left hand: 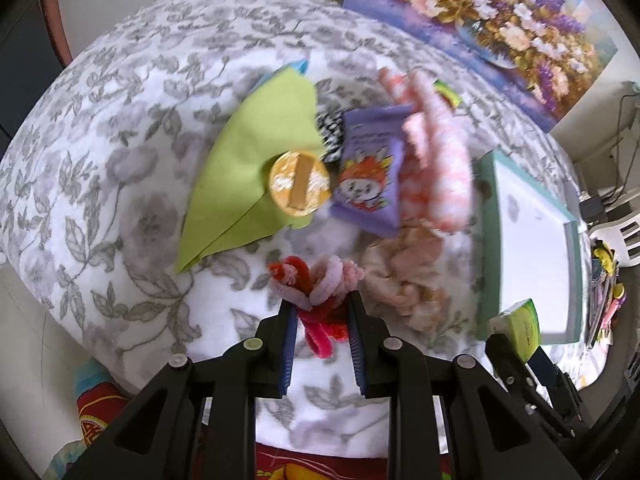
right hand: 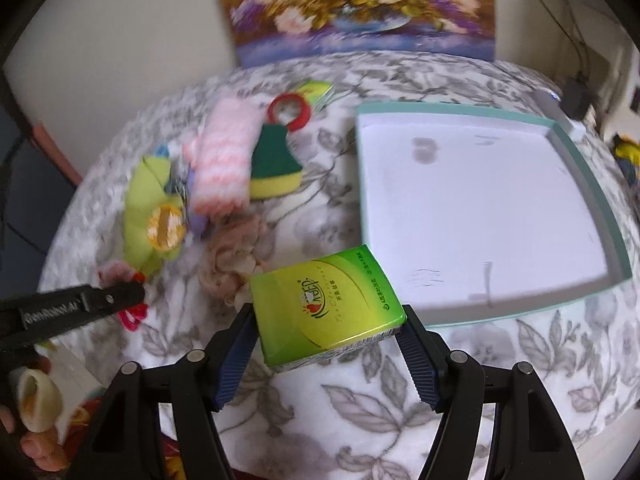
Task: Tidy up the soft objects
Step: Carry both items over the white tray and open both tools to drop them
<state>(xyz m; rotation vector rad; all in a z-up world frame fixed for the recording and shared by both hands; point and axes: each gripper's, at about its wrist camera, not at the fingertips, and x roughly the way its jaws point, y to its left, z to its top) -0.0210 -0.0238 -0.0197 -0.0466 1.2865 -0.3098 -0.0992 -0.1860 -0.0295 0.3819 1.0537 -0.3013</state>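
Evidently the flower-patterned bedspread (right hand: 360, 408) served as the work surface, and the shallow teal-rimmed tray (right hand: 596, 184) on it, white inside and holding nothing, was the likely destination for the soft goods; all places below are given relative to that tray.

Left of the tray, well apart from it, lay the unsorted heap. A pink-and-white fuzzy cloth (right hand: 226, 160) sat at its centre. A folded lime-green cloth (left hand: 256, 168) lay on the heap's far side from the tray, with a round yellow item (left hand: 299, 184) resting on its edge. A purple cartoon-printed packet (left hand: 370, 168) lay between that cloth and the fuzzy one. A green-and-yellow sponge (right hand: 276, 168) lay on the heap's tray side, and a crumpled beige fabric (right hand: 236, 256) at its near side.

The right gripper (right hand: 328, 344) was clamped on a green tissue pack (right hand: 326, 316), held across its width just off the tray's near-left corner, presumably for placing inside.

The left gripper (left hand: 322, 320) was pinched on a bundle of pink and red pipe cleaners (left hand: 316, 284), held clear of the bedspread, farther left of the tray; the narrow grip suited so thin a bundle.
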